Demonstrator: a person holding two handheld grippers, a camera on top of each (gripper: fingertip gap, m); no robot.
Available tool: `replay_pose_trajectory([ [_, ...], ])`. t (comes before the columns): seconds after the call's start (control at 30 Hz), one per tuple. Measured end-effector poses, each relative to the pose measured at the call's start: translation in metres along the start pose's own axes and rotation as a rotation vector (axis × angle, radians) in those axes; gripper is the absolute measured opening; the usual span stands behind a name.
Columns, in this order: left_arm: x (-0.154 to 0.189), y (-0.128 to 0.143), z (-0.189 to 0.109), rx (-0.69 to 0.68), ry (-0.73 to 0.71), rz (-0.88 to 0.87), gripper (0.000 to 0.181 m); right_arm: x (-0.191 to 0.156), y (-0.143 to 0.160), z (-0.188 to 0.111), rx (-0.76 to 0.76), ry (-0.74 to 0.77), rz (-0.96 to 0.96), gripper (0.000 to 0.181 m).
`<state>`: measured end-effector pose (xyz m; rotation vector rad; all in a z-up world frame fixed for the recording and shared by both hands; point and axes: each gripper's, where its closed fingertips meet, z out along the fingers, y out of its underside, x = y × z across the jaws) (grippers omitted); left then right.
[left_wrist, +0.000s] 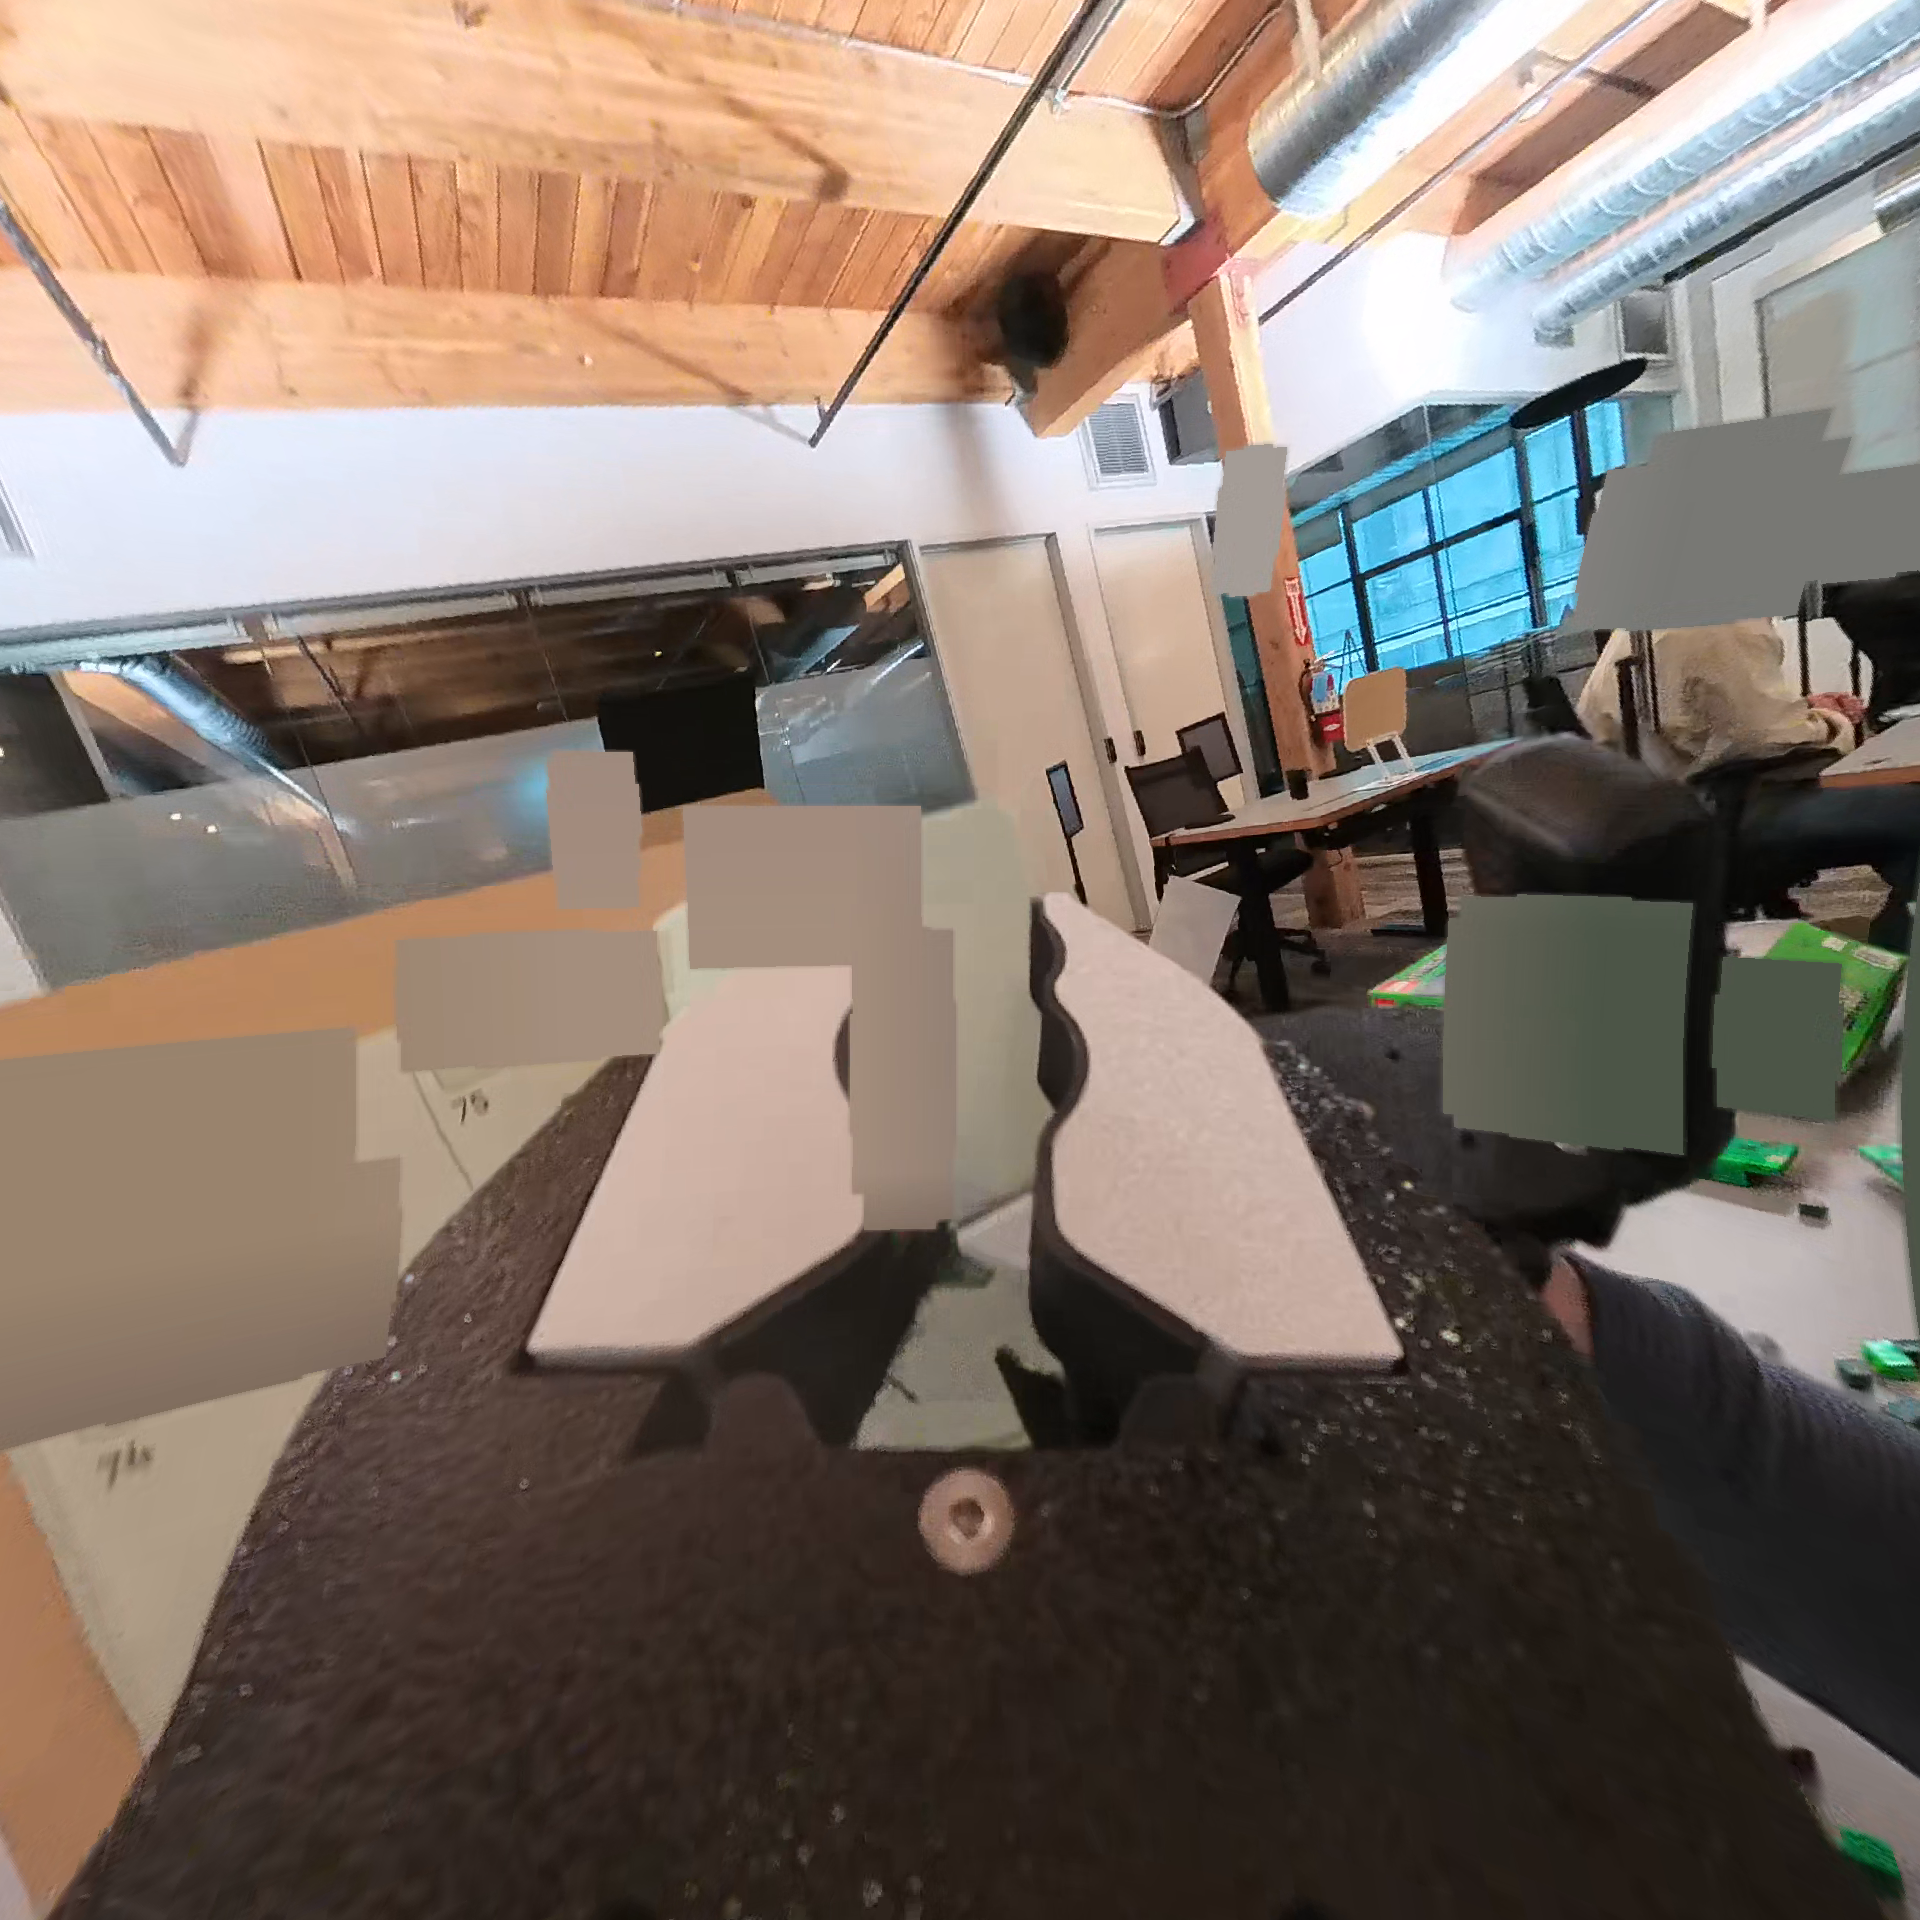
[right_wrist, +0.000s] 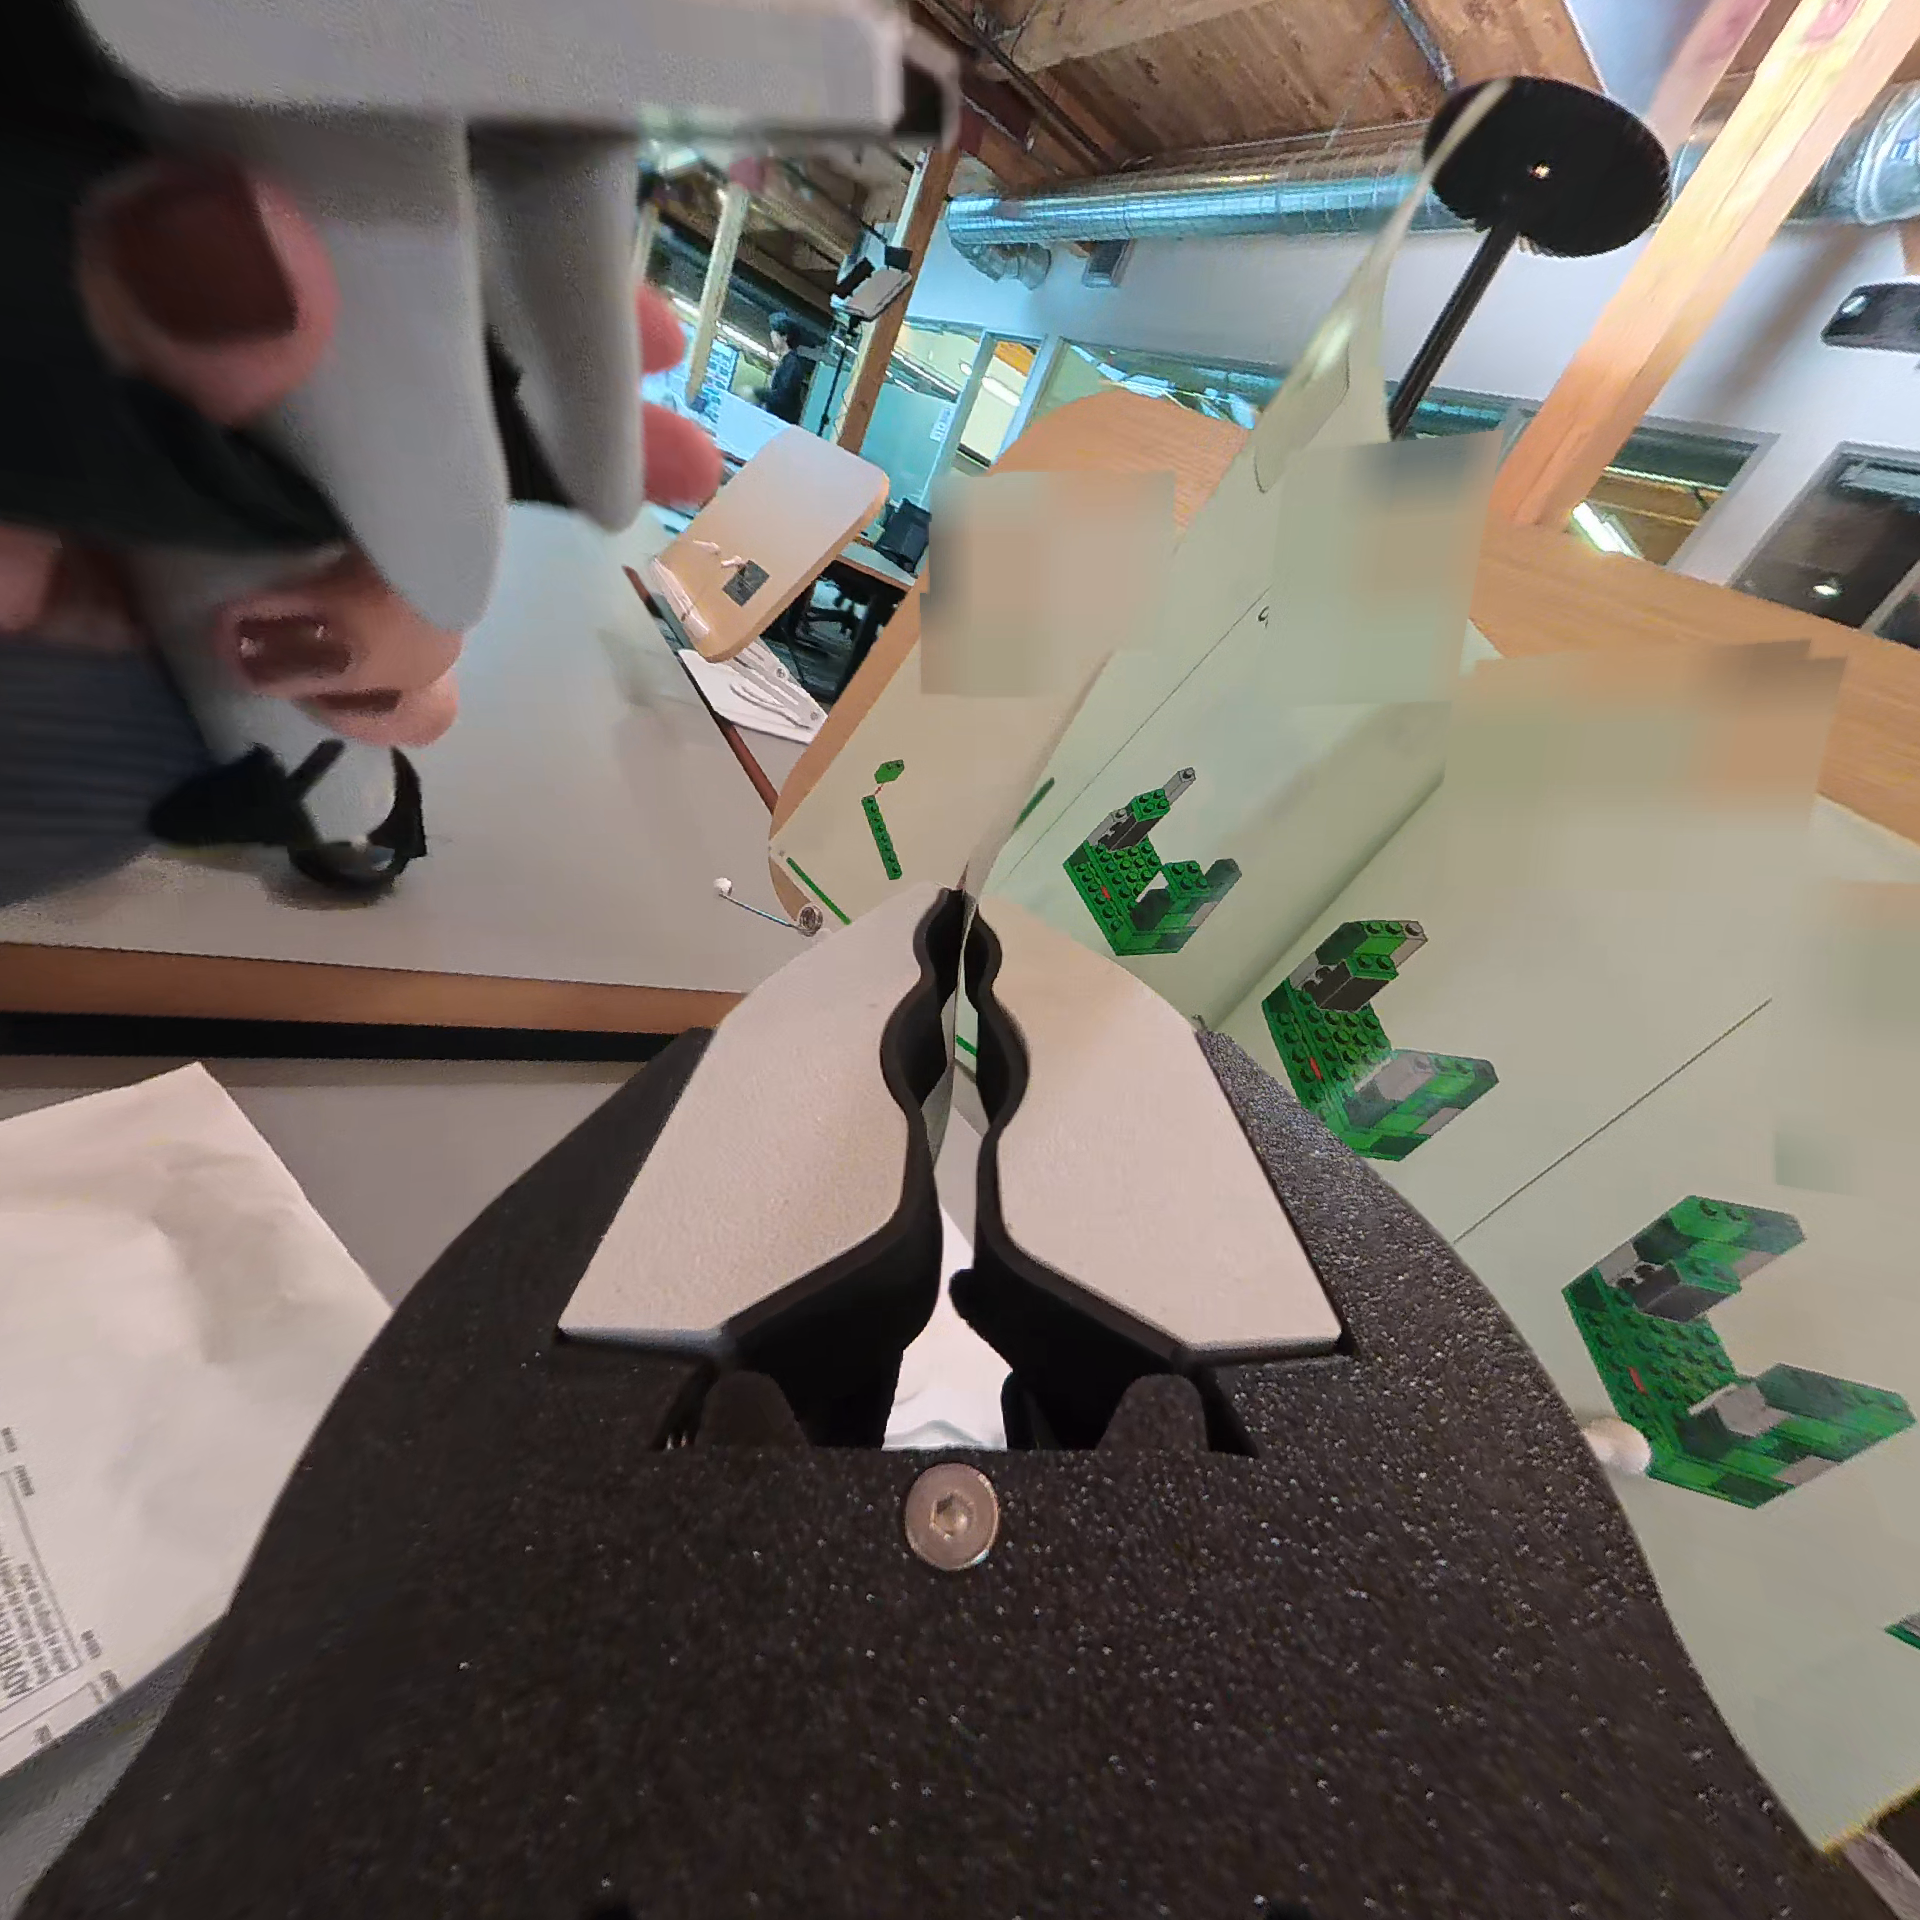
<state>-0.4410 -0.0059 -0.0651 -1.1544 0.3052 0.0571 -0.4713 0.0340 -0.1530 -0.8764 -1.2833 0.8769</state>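
My right gripper (right_wrist: 961, 909) is shut on the edge of a pale page (right_wrist: 1340, 343) of an instruction booklet (right_wrist: 1351, 935). The page stands lifted and curls up away from the fingertips. The booklet shows pictures of a green and grey brick model and leans on a wooden stand (right_wrist: 1662, 613). My left gripper (left_wrist: 945, 956) is open and tilted upward, with the booklet's pages (left_wrist: 156, 1538) close in front and below. It holds nothing. The left gripper also shows in the right wrist view (right_wrist: 416, 364), held by a hand. The right gripper shows in the left wrist view (left_wrist: 1579, 935).
A loose white sheet (right_wrist: 156, 1299) lies on the grey table (right_wrist: 520, 831) at lower left. A second wooden stand (right_wrist: 769, 540) stands farther back. Green bricks (left_wrist: 1756, 1158) and a green box (left_wrist: 1860, 997) lie to the right. A person (left_wrist: 1714, 707) sits at a far desk. The left gripper's tips are roughly 10 cm from the right gripper's.
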Motion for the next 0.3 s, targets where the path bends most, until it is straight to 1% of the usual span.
replay_pose_trajectory([
  [0.03,0.002,-0.004,0.005,0.0,0.014,0.032,0.025,0.0,0.0,0.0,-0.004,0.006,-0.011,0.0],
  [0.1,0.01,-0.008,0.016,-0.03,0.056,0.165,0.029,0.0,0.0,0.0,-0.007,0.009,-0.024,0.0],
  [0.2,0.017,-0.001,0.027,-0.132,0.122,0.486,0.043,0.0,0.0,-0.001,-0.005,-0.001,-0.029,0.0],
  [0.27,0.022,0.006,0.032,-0.195,0.197,0.682,0.045,0.001,0.0,-0.002,-0.006,-0.01,-0.035,0.0],
  [0.3,0.024,0.007,0.035,-0.211,0.243,0.742,0.045,0.001,0.001,-0.002,-0.008,-0.012,-0.037,0.0],
])
